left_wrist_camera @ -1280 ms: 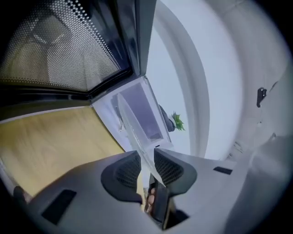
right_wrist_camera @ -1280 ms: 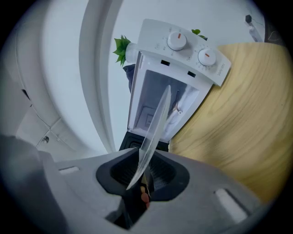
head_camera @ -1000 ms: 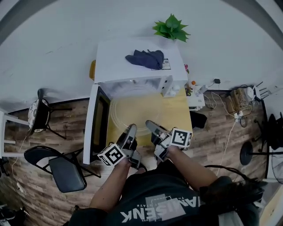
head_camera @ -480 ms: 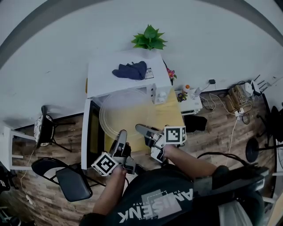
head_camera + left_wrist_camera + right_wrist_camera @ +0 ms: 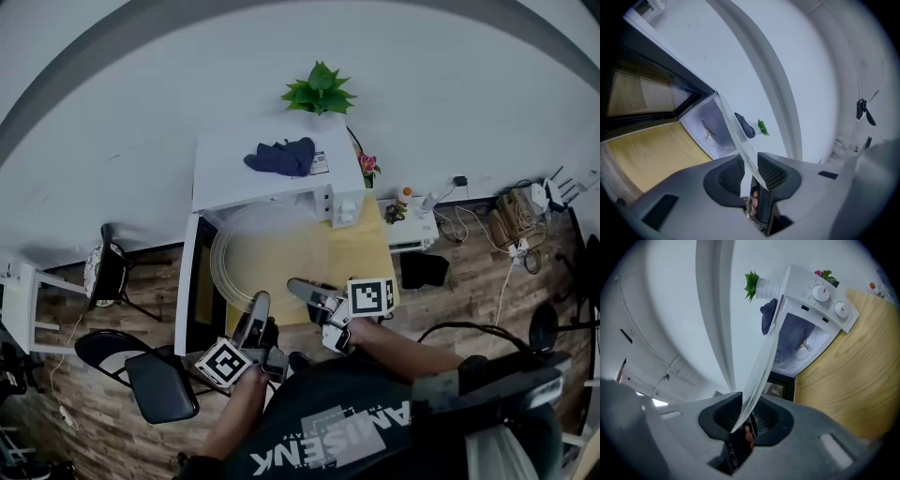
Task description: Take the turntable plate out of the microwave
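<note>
Only overhead: whole turntable plate (image 5: 267, 251).

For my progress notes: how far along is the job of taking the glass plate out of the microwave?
Done: the white microwave stands with its door open, and its cavity looks empty. In hand: the left gripper and right gripper both clamp the round clear glass turntable plate above the wooden table. Left: setting it down.
</note>
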A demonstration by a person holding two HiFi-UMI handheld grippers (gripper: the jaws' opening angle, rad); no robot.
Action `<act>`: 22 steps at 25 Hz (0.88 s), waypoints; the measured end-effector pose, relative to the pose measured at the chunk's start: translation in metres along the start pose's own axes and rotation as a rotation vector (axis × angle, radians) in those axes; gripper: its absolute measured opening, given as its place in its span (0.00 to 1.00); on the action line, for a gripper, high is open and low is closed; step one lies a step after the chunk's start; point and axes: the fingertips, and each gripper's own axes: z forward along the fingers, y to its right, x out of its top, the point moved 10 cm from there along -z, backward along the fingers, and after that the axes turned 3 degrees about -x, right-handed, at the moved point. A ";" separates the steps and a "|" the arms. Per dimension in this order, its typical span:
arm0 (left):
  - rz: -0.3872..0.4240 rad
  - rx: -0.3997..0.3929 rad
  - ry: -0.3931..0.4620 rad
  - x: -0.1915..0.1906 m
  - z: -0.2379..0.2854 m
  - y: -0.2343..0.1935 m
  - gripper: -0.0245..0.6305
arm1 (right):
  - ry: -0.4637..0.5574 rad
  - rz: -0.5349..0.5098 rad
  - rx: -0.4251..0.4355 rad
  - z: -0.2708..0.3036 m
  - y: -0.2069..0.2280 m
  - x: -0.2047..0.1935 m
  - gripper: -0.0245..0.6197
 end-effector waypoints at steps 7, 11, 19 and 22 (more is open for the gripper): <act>0.013 -0.040 0.019 0.020 0.001 0.016 0.17 | 0.010 -0.067 0.023 0.005 -0.026 0.016 0.15; -0.203 -0.147 0.062 0.014 0.007 0.036 0.17 | 0.022 -0.075 0.044 0.004 -0.036 0.018 0.15; -0.168 -0.185 0.061 0.022 0.011 0.054 0.17 | 0.026 -0.111 0.059 -0.002 -0.052 0.029 0.15; -0.165 -0.194 0.058 0.022 0.012 0.056 0.17 | 0.028 -0.107 0.056 -0.003 -0.052 0.030 0.15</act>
